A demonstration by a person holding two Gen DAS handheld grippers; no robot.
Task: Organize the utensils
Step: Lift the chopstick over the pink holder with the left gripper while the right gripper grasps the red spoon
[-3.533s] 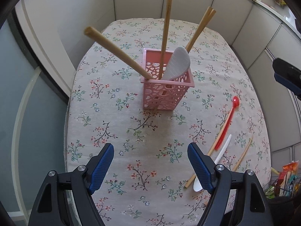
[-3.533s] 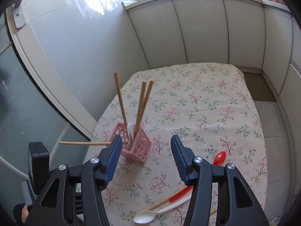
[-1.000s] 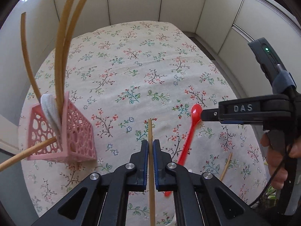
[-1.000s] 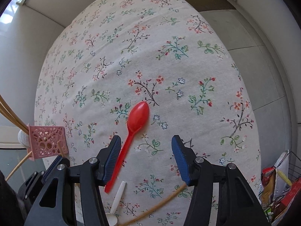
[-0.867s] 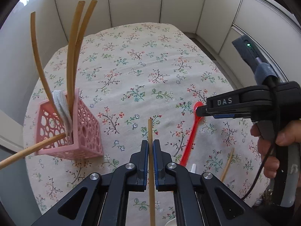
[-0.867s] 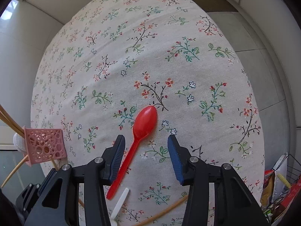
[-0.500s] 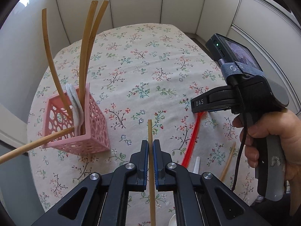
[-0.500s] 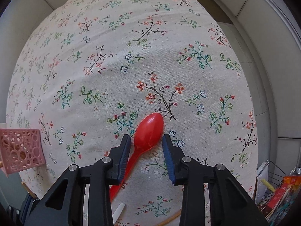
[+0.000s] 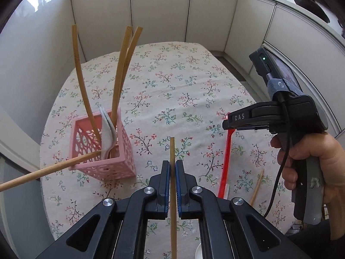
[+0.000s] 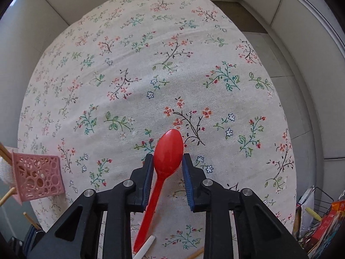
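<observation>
My left gripper [image 9: 172,167] is shut on a wooden chopstick [image 9: 172,151] that points up between its pads. To its left stands a pink lattice basket [image 9: 101,151] holding several wooden chopsticks [image 9: 120,71] and a white spoon [image 9: 107,132]. My right gripper [image 10: 168,161] has closed its pads [image 10: 148,168] against both sides of the bowl of a red plastic spoon [image 10: 168,153] lying on the floral tablecloth [image 10: 151,75]. The red spoon handle [image 9: 225,166] also shows in the left wrist view, under the right gripper [image 9: 235,120].
A white spoon handle [image 10: 145,247] and a loose wooden chopstick [image 9: 256,186] lie on the cloth near the front edge. The pink basket [image 10: 36,176] sits at the table's left edge. A wire basket of packets [image 10: 319,222] stands off the table at the right.
My right gripper has come down over the red spoon and narrowed its jaws onto the bowl. My left gripper has kept the chopstick and shifted so the pink basket sits closer.
</observation>
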